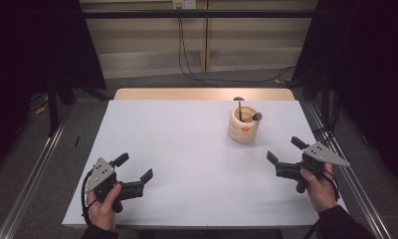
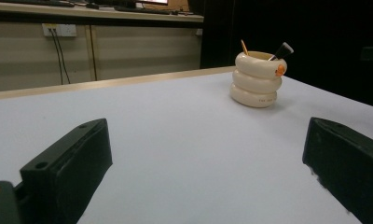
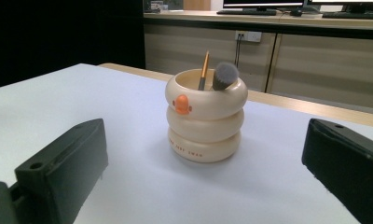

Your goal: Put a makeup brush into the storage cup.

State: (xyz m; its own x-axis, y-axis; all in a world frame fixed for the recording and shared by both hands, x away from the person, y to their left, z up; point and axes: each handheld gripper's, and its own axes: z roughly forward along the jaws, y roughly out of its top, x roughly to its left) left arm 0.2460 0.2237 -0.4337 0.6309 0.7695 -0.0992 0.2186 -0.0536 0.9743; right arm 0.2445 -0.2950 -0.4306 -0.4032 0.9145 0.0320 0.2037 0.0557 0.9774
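Cream holder (image 1: 244, 125) of three stacked rings, upright on the far right part of the white surface (image 1: 187, 149), orange duck-like mark (image 3: 181, 104) on the top ring. Inside: a thin orange-handled brush (image 3: 204, 69) leaning against the rim, and a dark-handled brush with a grey fluffy head (image 3: 224, 74) poking out beside it; nothing more discernible in the hollow. Small lettering on the lowest ring, too fine to read. Nearest to the right tongs (image 1: 286, 155), jaws spread wide and empty, aimed roughly at the holder from the near right edge, probably staged for a reach toward the brushes. Well apart from the left tongs (image 1: 135, 169), likewise wide open and holding nothing, low over the near left corner and angled inward, seemingly at rest rather than engaged. Both held by a person's hands (image 1: 320, 186) coming in from the near edge. Beyond the surface, a wooden strip (image 1: 202, 93), grey floor with trailing cables (image 1: 197, 74), pale cabinets behind.
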